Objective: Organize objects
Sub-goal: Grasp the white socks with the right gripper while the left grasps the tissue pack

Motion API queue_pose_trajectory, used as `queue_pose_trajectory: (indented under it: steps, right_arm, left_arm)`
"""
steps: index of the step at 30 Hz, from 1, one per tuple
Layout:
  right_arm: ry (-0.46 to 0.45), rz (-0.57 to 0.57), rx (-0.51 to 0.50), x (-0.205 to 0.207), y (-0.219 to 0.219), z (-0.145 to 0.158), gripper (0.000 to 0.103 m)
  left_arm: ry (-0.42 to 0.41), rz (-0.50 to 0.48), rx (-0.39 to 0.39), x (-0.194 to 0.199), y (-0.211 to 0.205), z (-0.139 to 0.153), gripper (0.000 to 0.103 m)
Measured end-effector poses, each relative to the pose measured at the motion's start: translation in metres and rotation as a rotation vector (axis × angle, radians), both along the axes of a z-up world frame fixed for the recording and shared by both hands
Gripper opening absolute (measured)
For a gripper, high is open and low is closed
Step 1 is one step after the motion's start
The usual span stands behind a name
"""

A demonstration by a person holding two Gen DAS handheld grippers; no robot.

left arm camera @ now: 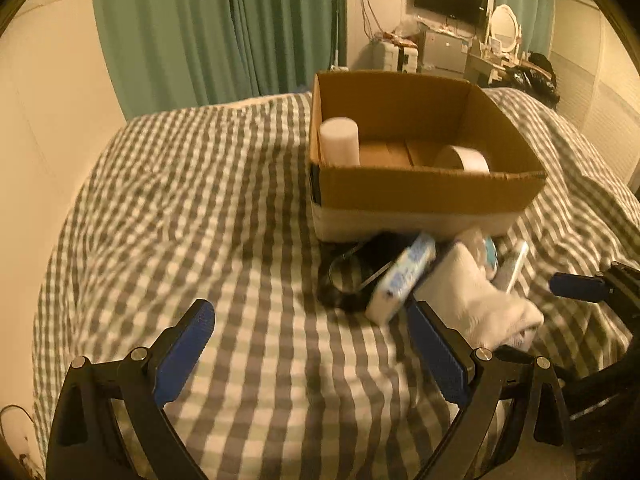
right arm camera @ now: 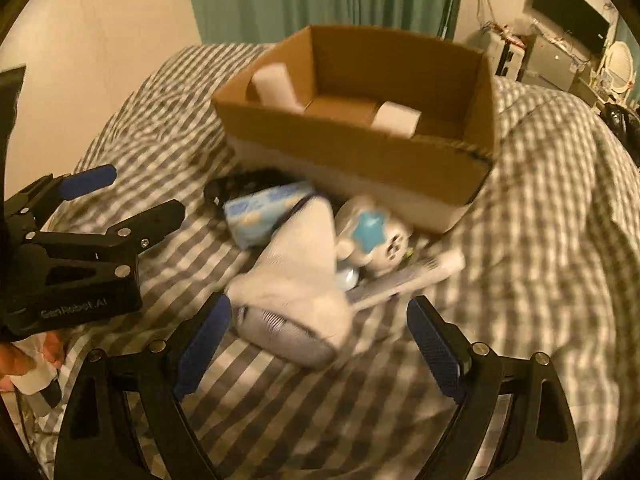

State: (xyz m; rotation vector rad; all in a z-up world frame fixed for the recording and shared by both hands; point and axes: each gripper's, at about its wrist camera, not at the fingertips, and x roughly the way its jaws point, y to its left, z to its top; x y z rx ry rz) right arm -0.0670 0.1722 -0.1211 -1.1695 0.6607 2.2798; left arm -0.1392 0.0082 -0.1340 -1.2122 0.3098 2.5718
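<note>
Cardboard box (left arm camera: 420, 192) on checked bedspread (left arm camera: 200, 200), 12 o'clock of clutter: white sock (right arm camera: 296, 280), blue-white packet (right arm camera: 260, 216), star-marked toy (right arm camera: 372, 236), all blurred. Black item (left arm camera: 360, 276) half hidden behind packet. Left gripper (left arm camera: 312, 352) and right gripper (right arm camera: 320, 344) spread wide, holding nothing.

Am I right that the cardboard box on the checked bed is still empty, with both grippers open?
Not quite: the cardboard box already holds a white cylinder and a tape roll, as the left wrist view shows. Both the left gripper and right gripper are open.
</note>
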Motion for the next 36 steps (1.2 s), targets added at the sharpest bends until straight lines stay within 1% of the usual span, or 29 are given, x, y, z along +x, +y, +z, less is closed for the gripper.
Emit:
queue_pose_trajectory:
  steps: [2,4,7,9,10,12,15,18,21,24,26,30,32,33,34,36]
  right_arm:
    - [-0.028,0.005,0.028,-0.005,-0.004,-0.005,0.09]
    - [-0.025,0.016,0.01,-0.007,-0.005,-0.011,0.09]
    - [-0.033,0.043,-0.014,-0.01,-0.008,-0.018,0.08]
    - [-0.012,0.067,-0.044,-0.007,-0.009,-0.02,0.064]
    - [0.0,0.077,-0.055,-0.006,-0.009,-0.019,0.064]
    - [0.009,0.082,-0.034,-0.001,-0.012,-0.013,0.061]
    - [0.032,0.081,0.012,0.01,-0.01,0.002,0.06]
    - [0.043,0.028,0.081,0.03,0.001,0.022,0.06]
    - [0.065,-0.028,0.106,0.052,0.017,0.035,0.06]
    - [0.087,-0.091,0.096,0.068,0.034,0.038,0.06]
    - [0.096,-0.123,0.094,0.077,0.042,0.037,0.06]
    - [0.1,-0.139,0.09,0.082,0.048,0.031,0.06]
    - [0.1,-0.14,0.075,0.083,0.049,0.024,0.06]
    - [0.101,-0.141,0.069,0.083,0.05,0.022,0.06]
    - [0.102,-0.141,0.063,0.083,0.051,0.02,0.06]
    - [0.106,-0.141,0.056,0.082,0.051,0.018,0.06]
  left_arm:
    - [-0.002,-0.011,-0.002,0.003,0.0,-0.001,0.1]
    - [-0.004,-0.014,-0.008,0.004,0.0,-0.005,0.1]
    - [-0.024,-0.01,-0.003,0.0,-0.001,-0.01,0.1]
    - [-0.037,-0.006,0.0,-0.002,0.0,-0.012,0.1]
    - [-0.04,-0.003,-0.002,-0.003,0.0,-0.013,0.1]
    - [-0.046,0.001,-0.013,-0.004,0.002,-0.015,0.1]
    - [-0.048,-0.01,-0.027,-0.006,0.008,-0.017,0.1]
    - [-0.063,-0.028,-0.031,-0.007,0.019,-0.022,0.1]
    - [-0.091,-0.065,-0.03,-0.008,0.034,-0.03,0.1]
    - [-0.112,-0.096,-0.032,-0.01,0.047,-0.039,0.1]
    - [-0.136,-0.108,-0.007,-0.016,0.053,-0.043,0.1]
    - [-0.157,-0.122,0.014,-0.029,0.064,-0.051,0.099]
    - [-0.173,-0.13,0.02,-0.033,0.07,-0.056,0.095]
    - [-0.181,-0.144,0.021,-0.035,0.074,-0.058,0.089]
    - [-0.186,-0.156,0.015,-0.035,0.078,-0.06,0.078]
    - [-0.185,-0.173,-0.003,-0.034,0.083,-0.062,0.073]
